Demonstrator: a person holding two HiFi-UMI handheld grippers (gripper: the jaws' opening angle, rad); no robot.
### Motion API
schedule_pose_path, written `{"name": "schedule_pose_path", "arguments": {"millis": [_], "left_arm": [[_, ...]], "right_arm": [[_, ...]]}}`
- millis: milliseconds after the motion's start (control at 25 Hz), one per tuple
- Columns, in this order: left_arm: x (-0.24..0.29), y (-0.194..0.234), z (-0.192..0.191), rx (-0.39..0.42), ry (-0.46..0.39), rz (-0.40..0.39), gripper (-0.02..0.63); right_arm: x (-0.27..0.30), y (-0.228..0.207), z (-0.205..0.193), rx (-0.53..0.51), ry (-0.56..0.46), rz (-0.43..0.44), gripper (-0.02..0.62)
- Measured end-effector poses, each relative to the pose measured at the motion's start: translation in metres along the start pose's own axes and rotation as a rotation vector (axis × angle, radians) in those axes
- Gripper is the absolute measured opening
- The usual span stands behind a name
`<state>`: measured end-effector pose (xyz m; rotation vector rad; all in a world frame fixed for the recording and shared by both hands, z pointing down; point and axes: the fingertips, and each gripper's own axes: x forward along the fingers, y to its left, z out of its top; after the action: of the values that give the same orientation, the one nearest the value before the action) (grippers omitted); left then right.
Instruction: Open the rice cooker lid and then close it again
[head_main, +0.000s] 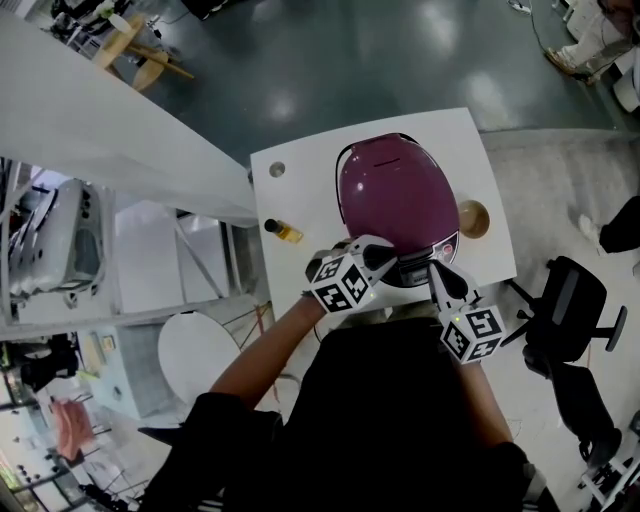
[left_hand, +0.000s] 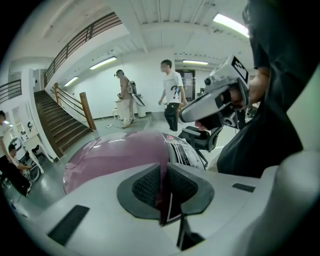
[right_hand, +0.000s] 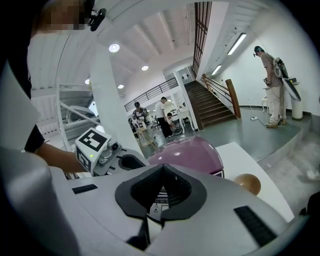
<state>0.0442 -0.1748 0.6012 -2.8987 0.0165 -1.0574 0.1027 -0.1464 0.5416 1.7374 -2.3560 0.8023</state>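
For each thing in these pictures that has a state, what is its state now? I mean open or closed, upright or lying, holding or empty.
rice cooker lid: closed.
left gripper: jaws almost together with a thin gap, nothing seen gripped.
right gripper: shut, empty.
small bottle: lying on its side on the table.

Cooker (head_main: 395, 195) on table (head_main: 300, 185); bottle (head_main: 283, 231) L, round item (head_main: 472, 218) R
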Motion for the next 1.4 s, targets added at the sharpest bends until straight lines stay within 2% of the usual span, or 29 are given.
{"name": "schedule_pose_path", "arguments": {"millis": [400,640,880,1400], "left_arm": [[0.002,0.000,0.001,0.002,0.014,-0.038,0.015],[0.003,0.001,0.000,-0.030,0.037,-0.070,0.006],[0.006,0.000,0.000,-0.005,0.042,-0.071,0.005],[0.006,0.000,0.001,-0.047,0.055,-0.105,0.005]], "right_arm": [[0.008,-0.001,-0.001,-0.008,0.020,0.005,0.000],[0.015,-0.001,0.003,-0.020,0.023,0.006,0.000],[0.018,-0.015,0.005,-0.032,0.037,-0.023,0.000],[0.040,-0.047,0.009,-0.055,0.099,-0.047,0.000]]}}
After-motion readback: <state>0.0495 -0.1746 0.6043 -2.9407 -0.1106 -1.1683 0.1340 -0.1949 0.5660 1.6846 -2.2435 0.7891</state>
